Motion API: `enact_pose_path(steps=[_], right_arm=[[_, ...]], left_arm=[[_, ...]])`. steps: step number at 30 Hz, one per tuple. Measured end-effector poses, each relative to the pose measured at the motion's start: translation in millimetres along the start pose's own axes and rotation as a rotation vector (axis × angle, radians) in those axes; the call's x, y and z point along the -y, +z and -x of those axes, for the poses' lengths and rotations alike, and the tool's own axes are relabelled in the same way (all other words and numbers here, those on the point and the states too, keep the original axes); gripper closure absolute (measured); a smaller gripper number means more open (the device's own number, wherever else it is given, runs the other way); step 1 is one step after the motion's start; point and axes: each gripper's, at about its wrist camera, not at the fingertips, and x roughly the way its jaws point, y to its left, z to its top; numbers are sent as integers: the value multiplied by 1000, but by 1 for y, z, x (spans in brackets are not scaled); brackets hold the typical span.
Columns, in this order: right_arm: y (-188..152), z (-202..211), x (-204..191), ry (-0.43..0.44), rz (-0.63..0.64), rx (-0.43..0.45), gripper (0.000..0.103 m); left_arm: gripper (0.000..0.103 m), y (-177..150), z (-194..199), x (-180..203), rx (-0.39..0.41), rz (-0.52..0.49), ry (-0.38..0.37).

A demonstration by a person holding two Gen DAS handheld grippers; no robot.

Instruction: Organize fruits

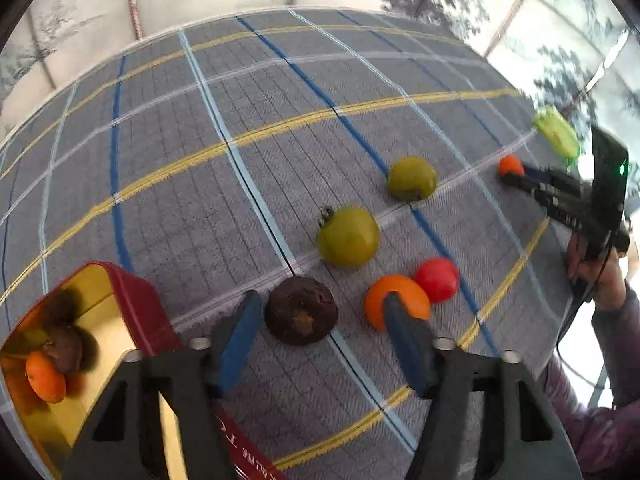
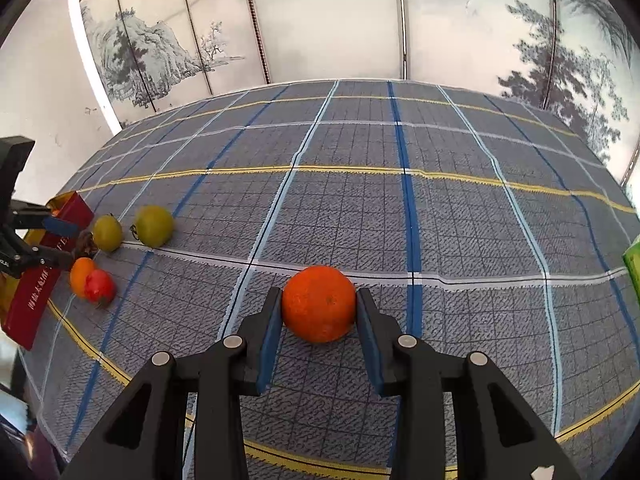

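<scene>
My left gripper [image 1: 320, 304] is open, its fingers on either side of a dark brown fruit [image 1: 301, 311] on the plaid cloth. An orange fruit [image 1: 396, 300], a red fruit [image 1: 437, 279] and two green fruits [image 1: 348, 236] [image 1: 412, 178] lie beyond it. A red tin with a gold inside [image 1: 132, 300] at the left holds brown and orange fruit. My right gripper [image 2: 318, 302] has its blue pads against both sides of an orange [image 2: 319, 303] resting on the cloth; it also shows in the left wrist view [image 1: 511, 165].
A green box [image 1: 557, 134] stands at the far right of the table; its edge shows in the right wrist view [image 2: 633, 266]. A painted folding screen [image 2: 320, 20] stands behind the table. The person's hand and sleeve [image 1: 600, 280] are at the right.
</scene>
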Motion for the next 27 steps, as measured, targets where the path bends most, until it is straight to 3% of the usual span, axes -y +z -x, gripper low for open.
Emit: enact_pose_path(steps=[1,6,12,20,27], right_arm=[[0,0,-1,-1,1,-1,67],[1,-3,2,-5,6,-14,66],[1,-4,4,-1,-12,-20,64],[1,-4,6,-19,-19,-20,59],[1,-4,1,-34,-11,-23,59]], left_arm=[[68,0,0,-3,8,25,-20],[69,-13,4,-11,63,125,-79],[69,-38,36,7,165,217,-76],[69,-87,86,53,301,246,-7],[69,-111,106,61,335,276,62]])
